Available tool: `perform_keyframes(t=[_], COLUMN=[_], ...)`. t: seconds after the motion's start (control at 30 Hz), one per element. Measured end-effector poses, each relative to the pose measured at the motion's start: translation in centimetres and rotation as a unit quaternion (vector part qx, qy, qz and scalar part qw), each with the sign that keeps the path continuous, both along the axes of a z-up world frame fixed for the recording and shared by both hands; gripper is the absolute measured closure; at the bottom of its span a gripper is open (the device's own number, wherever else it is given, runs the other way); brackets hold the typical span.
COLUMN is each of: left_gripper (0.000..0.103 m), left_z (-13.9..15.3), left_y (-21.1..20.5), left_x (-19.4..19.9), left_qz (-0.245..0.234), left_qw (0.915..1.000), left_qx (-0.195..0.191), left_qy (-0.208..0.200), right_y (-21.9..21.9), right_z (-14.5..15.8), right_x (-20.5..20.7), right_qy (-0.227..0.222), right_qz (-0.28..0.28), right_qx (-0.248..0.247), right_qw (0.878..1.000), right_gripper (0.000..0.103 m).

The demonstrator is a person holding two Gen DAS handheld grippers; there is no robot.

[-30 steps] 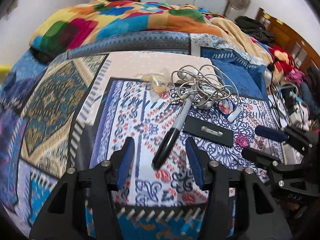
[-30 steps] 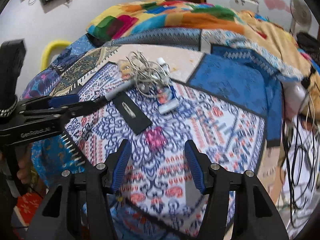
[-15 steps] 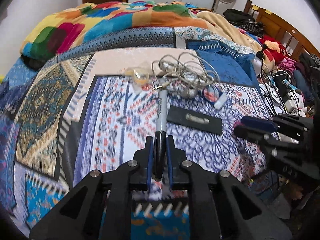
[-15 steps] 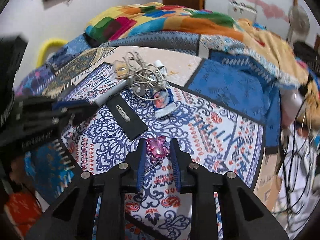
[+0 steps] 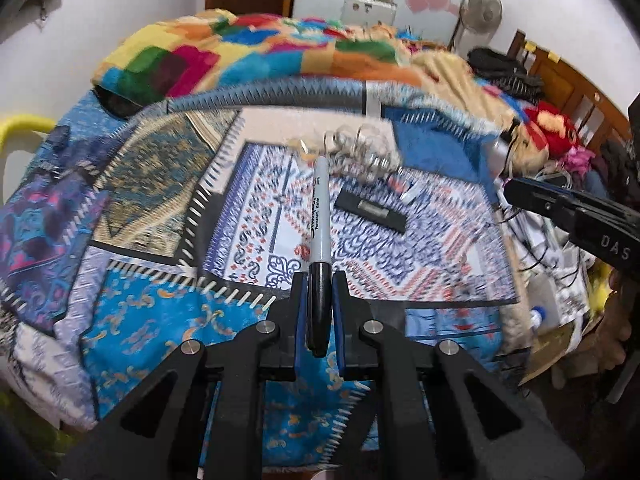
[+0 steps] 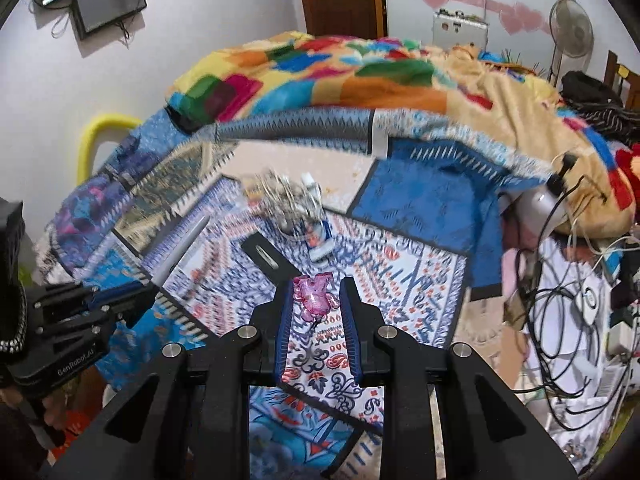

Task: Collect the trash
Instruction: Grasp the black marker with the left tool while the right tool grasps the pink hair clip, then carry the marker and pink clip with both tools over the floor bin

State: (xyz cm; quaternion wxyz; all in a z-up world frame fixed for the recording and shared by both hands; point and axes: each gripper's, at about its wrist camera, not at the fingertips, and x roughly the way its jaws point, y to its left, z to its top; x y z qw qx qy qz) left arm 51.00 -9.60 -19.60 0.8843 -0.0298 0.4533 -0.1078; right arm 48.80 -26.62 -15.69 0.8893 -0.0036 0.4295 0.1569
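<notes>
My left gripper [image 5: 319,284] is shut on a grey marker with a black cap [image 5: 320,216], held above the patterned bedspread [image 5: 400,264]; the marker points away toward the bed's middle. My right gripper [image 6: 316,292] is shut on a small pink translucent trinket [image 6: 315,298], lifted over the bedspread [image 6: 400,264]. On the bed lie a tangle of white cable [image 5: 360,152], a black flat case [image 5: 370,210], a small tube [image 5: 408,188] and a clear wrapper [image 5: 302,146]. The left gripper with the marker also shows in the right wrist view [image 6: 120,296].
A bright patchwork blanket [image 5: 256,56] is heaped at the far side of the bed. To the right lie cables, bottles and clutter [image 6: 568,304]. A yellow chair frame [image 6: 96,136] stands at the left. A fan [image 6: 570,28] stands at the back.
Both grippers closed, the left on the marker and the right on the pink trinket, then lifted them off the bedspread and drew back from the bed.
</notes>
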Motion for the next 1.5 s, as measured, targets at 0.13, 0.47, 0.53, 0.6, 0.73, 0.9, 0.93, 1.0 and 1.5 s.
perform_keyframes(t=[0.13,0.47,0.53,0.6,0.73,0.9,0.93,1.0,1.5], left_gripper=[0.092,0.092,0.092,0.092,0.092,0.092,0.092,0.092,0.092], left_z=[3.7,11.2,12.4,13.5,15.3,17.0,17.1,17.6,14.9], left_y=[0.4,3.0,3.7,4.4,5.3,7.2,7.6,8.7,16.2], left_x=[-2.2,-8.7,-10.4,-12.0,-14.8,-18.7,-19.4,-21.2,-31.6], left_qz=[0.008,0.039,0.046,0.049,0.056,0.071,0.073,0.081,0.149], left_qw=[0.9993,0.9946,0.9931,0.9923,0.9899,0.9868,0.9863,0.985,0.9811], left_qx=[-0.004,-0.006,-0.004,-0.011,-0.007,-0.008,-0.008,-0.007,0.006], left_qy=[-0.035,-0.095,-0.108,-0.114,-0.13,-0.145,-0.147,-0.152,-0.123], right_y=[-0.1,0.2,0.5,0.9,1.7,2.4,2.6,2.9,8.4], right_z=[2.9,9.5,10.6,11.6,13.2,14.6,14.9,15.4,15.5], right_x=[-1.2,-5.9,-6.9,-7.8,-9.9,-12.4,-12.9,-13.9,-21.0], right_qy=[-0.022,-0.08,-0.09,-0.099,-0.115,-0.129,-0.131,-0.135,-0.133], right_qz=[-0.005,-0.003,-0.001,0.003,0.011,0.016,0.017,0.021,0.072], right_qx=[-0.003,0.004,0.007,0.009,0.01,0.011,0.012,0.014,0.033], right_qw=[1.0,0.997,0.996,0.995,0.993,0.991,0.991,0.991,0.988], right_gripper=[0.082,0.082,0.082,0.082,0.082,0.082,0.082,0.082,0.082])
